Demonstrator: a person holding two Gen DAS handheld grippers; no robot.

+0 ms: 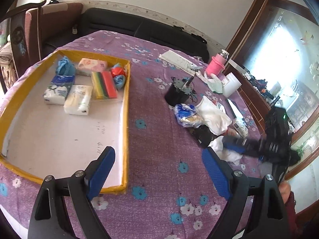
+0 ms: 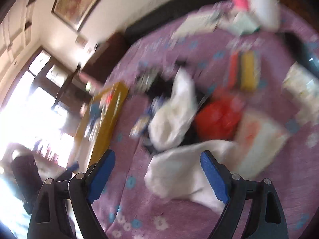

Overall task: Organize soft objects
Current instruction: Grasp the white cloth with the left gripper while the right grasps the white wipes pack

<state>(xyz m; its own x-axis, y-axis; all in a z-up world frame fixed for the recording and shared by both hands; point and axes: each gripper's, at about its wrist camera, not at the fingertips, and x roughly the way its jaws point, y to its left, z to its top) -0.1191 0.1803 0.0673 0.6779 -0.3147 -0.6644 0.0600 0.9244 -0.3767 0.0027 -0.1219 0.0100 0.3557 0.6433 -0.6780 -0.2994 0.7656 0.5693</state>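
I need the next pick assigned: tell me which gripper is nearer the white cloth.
Right. The right gripper hangs open just above the white cloth; the left gripper is open over bare bedspread beside the yellow-rimmed tray.

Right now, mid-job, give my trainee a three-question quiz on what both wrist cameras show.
1. True or false: the yellow-rimmed cardboard tray is empty.
2. The multicoloured sponge pack in the tray lies: A) beside the white tissue pack; B) on the pink ribbed bottle; C) outside the tray.
3. What lies just ahead of the right gripper?

Key: 1 false; 2 A; 3 a crumpled white cloth, jaws open, not gripping it.
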